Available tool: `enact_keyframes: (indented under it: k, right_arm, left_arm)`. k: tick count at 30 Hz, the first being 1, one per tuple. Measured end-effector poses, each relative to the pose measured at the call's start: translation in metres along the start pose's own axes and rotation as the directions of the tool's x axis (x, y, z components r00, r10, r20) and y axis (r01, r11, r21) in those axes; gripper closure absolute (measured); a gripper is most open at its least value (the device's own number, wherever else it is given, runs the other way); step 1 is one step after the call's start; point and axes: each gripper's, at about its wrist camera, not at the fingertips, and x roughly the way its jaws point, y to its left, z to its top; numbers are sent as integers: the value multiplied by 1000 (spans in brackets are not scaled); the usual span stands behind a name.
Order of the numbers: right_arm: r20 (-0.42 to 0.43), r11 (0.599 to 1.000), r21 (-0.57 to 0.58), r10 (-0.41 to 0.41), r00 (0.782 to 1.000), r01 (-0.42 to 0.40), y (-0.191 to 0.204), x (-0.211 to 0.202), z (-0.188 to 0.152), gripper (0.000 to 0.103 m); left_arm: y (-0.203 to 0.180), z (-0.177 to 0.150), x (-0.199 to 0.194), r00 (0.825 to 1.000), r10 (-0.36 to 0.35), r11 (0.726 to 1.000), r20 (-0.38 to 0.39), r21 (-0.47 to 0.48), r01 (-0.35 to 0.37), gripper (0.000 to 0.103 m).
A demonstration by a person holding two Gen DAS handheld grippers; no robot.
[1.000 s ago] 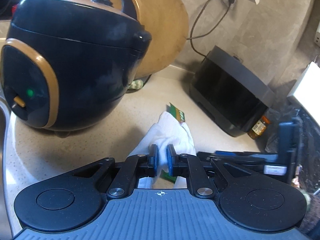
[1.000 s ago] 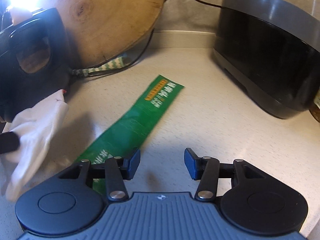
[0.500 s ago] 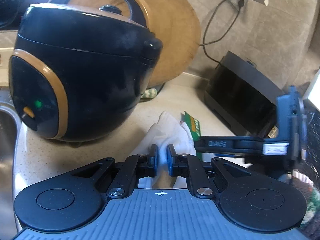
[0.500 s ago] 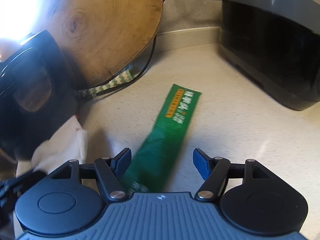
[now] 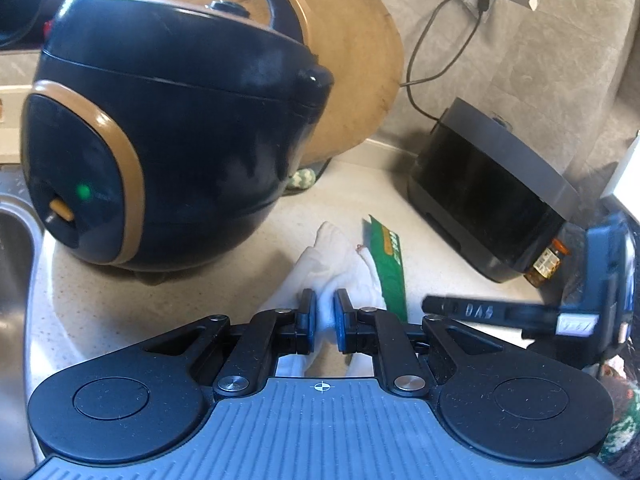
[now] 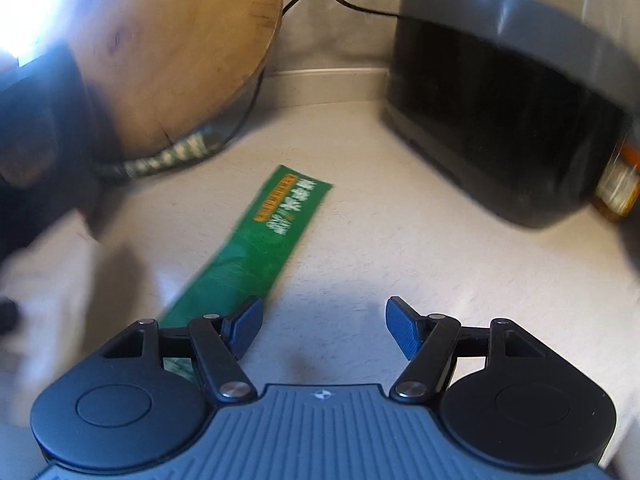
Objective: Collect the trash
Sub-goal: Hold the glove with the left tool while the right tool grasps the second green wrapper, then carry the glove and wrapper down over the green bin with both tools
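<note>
A crumpled white tissue (image 5: 336,264) hangs over the pale counter, and my left gripper (image 5: 323,312) is shut on it. Just to its right a long green wrapper (image 5: 390,264) lies flat on the counter. In the right wrist view the wrapper (image 6: 272,236) runs diagonally, and its near end passes under the left finger (image 6: 244,326). My right gripper (image 6: 324,324) is open just above the counter, with only bare counter between its pads. It shows from the side in the left wrist view as the right gripper (image 5: 500,312). The tissue (image 6: 44,280) is a blur at the left edge.
A dark rice cooker (image 5: 168,152) stands at the left in front of a round wooden board (image 6: 168,48). A black appliance (image 6: 500,120) sits at the right with a small jar (image 5: 548,260) beside it. A sink (image 5: 12,260) lies at the far left.
My right gripper's jaws have opened wider. It has shifted right, so the wrapper now lies under its left finger instead of between the pads. The left gripper still holds the tissue.
</note>
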Motion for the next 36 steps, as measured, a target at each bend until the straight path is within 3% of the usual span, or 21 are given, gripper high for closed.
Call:
enact_keyframes:
  k: [4,7,9,13,15,19,22,25,29,32,36]
  right_arm:
    - [-41,998,3,67,997,-67,26,18,14,32]
    - [-99,999,-7,40,994,-41,45,46,17,32]
    - [-80,1000,-23,19,997,-21,51,52,17,33]
    - [-85,996,-82,19,996,-26,48,48,16,64]
    - [-90,996,-59,55,994,-61,37,35,16,72]
    - [-59,988,47,151,987,-148,3,-9,13,72]
    - [-22,960,146,246,969,-240,-33,-46,1,72]
    - [32,951,213,221,975,-223,-69,-88,-23,72]
    - [60,955,290,50,997,-65,-119,-146,-73,72]
    - [29,927,371,-69,997,53,-155,-184,-117,72]
    - [-30,865,465,-196,980,188,-192,-232,-177,72]
  left_arm:
    - [-1,2,2,1000,-5,1000,-4,3,5,90]
    - [1,4,1,1000,4,1000,-3,1,-4,90]
    - [3,5,0,1000,12,1000,0,1,-12,90]
    - [4,3,1,1000,22,1000,0,-2,-22,90]
    - [2,2,5,1000,19,1000,-3,-4,-19,90]
    - [-10,0,10,1000,-15,1000,-7,15,15,90]
    - [-29,-2,16,998,-62,997,-22,51,63,90]
    - [-59,-9,21,987,-149,982,-59,107,155,90]
    - [-111,-30,28,944,-294,932,-147,174,318,90]
    - [-154,-51,32,889,-391,877,-237,199,438,90]
    - [-208,-89,36,795,-470,798,-383,201,569,90]
